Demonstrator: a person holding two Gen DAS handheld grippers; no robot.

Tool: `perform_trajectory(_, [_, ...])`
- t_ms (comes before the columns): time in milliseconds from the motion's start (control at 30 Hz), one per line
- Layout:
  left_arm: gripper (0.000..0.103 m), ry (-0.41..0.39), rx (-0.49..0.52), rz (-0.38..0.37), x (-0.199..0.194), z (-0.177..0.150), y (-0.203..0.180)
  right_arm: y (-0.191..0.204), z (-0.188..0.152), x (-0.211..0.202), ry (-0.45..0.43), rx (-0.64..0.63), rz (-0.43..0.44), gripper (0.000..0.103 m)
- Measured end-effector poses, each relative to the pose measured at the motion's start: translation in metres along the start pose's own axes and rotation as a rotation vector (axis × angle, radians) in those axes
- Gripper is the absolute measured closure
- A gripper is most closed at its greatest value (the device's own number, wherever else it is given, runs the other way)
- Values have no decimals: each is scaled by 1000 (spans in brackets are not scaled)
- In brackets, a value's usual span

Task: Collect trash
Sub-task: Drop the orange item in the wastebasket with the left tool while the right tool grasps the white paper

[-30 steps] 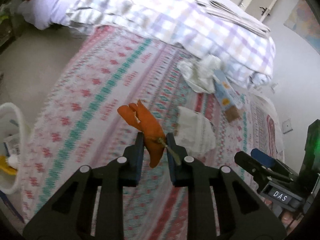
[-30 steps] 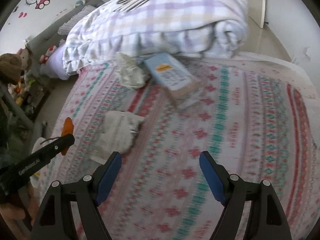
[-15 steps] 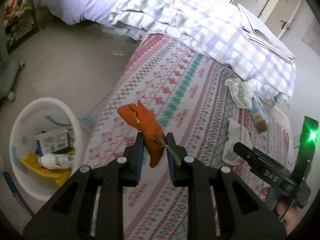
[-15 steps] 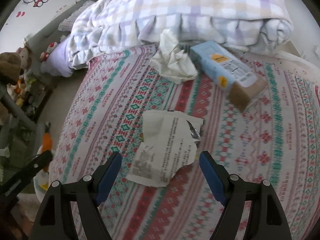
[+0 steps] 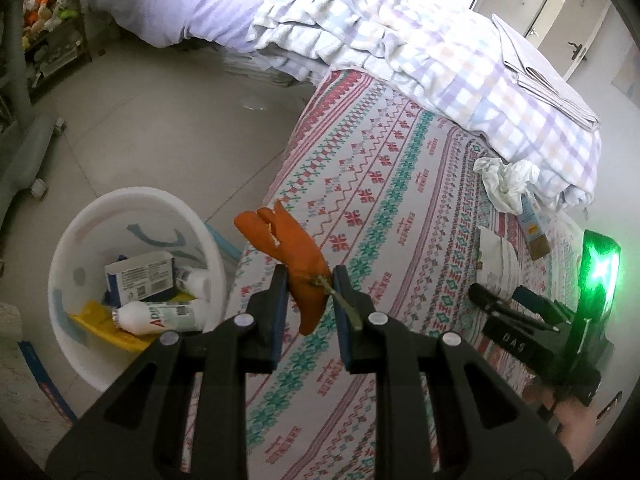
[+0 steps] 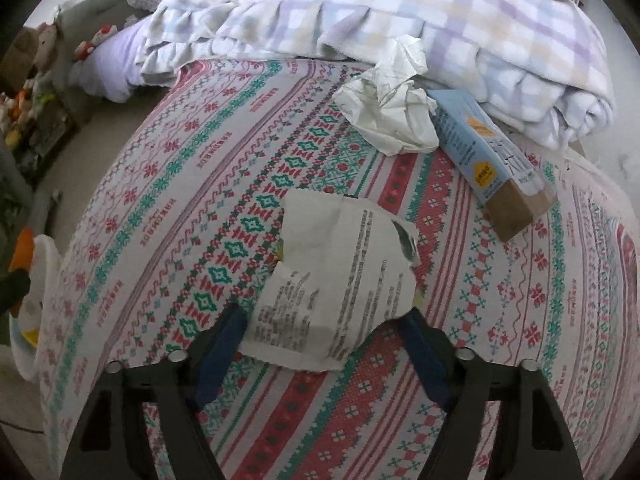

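Left wrist view, left tool [image 5: 308, 288] pinching orange scrap [image 5: 288, 248], white bin [image 5: 72, 232] nearby, right tool [image 6: 320, 344] closing, straddling torn paper [image 6: 340, 276].

Am swinging left gripper [image 5: 307, 295] with orange peel [image 5: 287, 248] toward white bin [image 5: 76, 240]; am closing right gripper [image 6: 320, 354] jaws around torn paper [image 6: 340, 272], not yet pinching.

Two steep wrist views, shared bedspread [image 5: 400, 208]
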State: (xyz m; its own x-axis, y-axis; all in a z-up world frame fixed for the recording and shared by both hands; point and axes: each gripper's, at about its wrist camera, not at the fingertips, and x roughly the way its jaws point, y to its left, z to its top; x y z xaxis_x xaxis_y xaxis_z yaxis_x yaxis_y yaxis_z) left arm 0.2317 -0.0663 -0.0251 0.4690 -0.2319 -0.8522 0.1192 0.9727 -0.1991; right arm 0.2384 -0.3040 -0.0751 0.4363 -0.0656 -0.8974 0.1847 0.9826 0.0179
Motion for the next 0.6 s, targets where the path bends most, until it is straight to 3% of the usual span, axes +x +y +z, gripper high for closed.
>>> perform_trajectory(100, [80, -5, 6, 4, -4, -2, 3, -3, -2, -6, 0, -11, 16, 47])
perform_trajectory(600, [80, -43, 4, 6, -31, -11, 27, 4, -20, -54, -42, -68, 128, 49])
